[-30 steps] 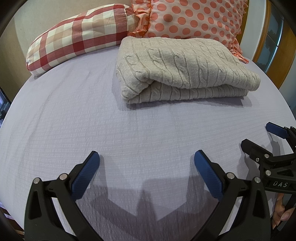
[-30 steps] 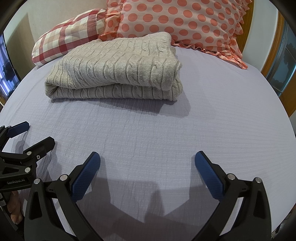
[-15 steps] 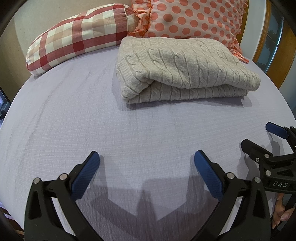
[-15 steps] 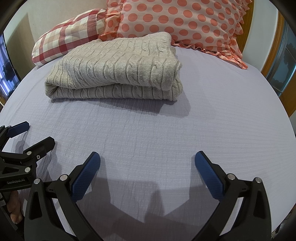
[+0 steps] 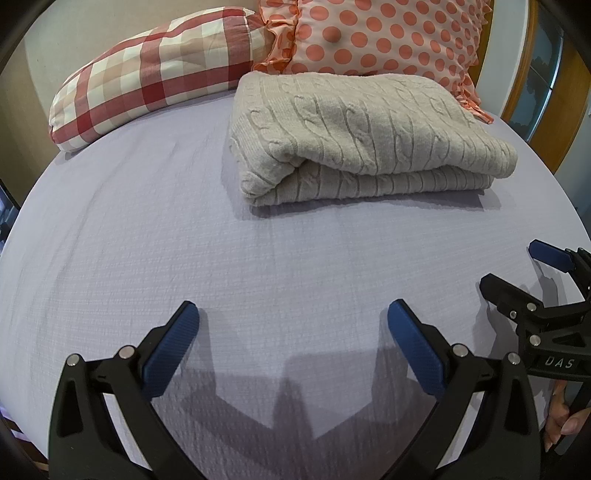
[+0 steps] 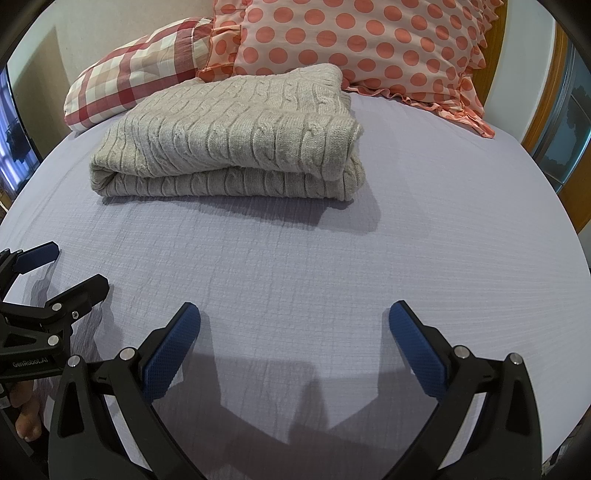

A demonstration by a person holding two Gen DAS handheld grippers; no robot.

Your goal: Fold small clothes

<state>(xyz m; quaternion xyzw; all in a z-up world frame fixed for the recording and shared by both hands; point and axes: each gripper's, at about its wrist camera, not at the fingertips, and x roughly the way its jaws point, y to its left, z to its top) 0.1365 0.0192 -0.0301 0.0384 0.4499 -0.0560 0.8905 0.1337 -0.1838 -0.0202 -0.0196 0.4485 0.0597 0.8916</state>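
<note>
Bed fills both views, covered in a pale lilac sheet with fine crinkle texture, faint creases. Plain beige wall behind the bed head; wood-framed door or window off the bed's right side, glass panes partly visible. Dark screen-like edge at far left of the bed, too cropped to tell.

Polka-dot pillow, pink with coral spots and a ruffled edge, leans at the bed head. Checked pillow, red and cream, lies to its left, touching it.

Sweater, cream cable-knit, sits folded in a thick stack on the sheet just in front of the polka-dot pillow, back edge touching or nearly touching it, folded edge facing the cameras. Well apart from both grippers.

Writing: "DAS" on the right gripper body seen from the left view; "GenRobot.AI" on the left gripper body seen from the right view.

Left gripper low over the sheet near the bed's front edge, jaws spread wide, blue pads holding nothing, shadow on the sheet below. Right gripper beside it, same height, jaws spread wide, nothing between them. Both point toward the sweater. Fingertips of the person's hand show under the right gripper's handle.
</note>
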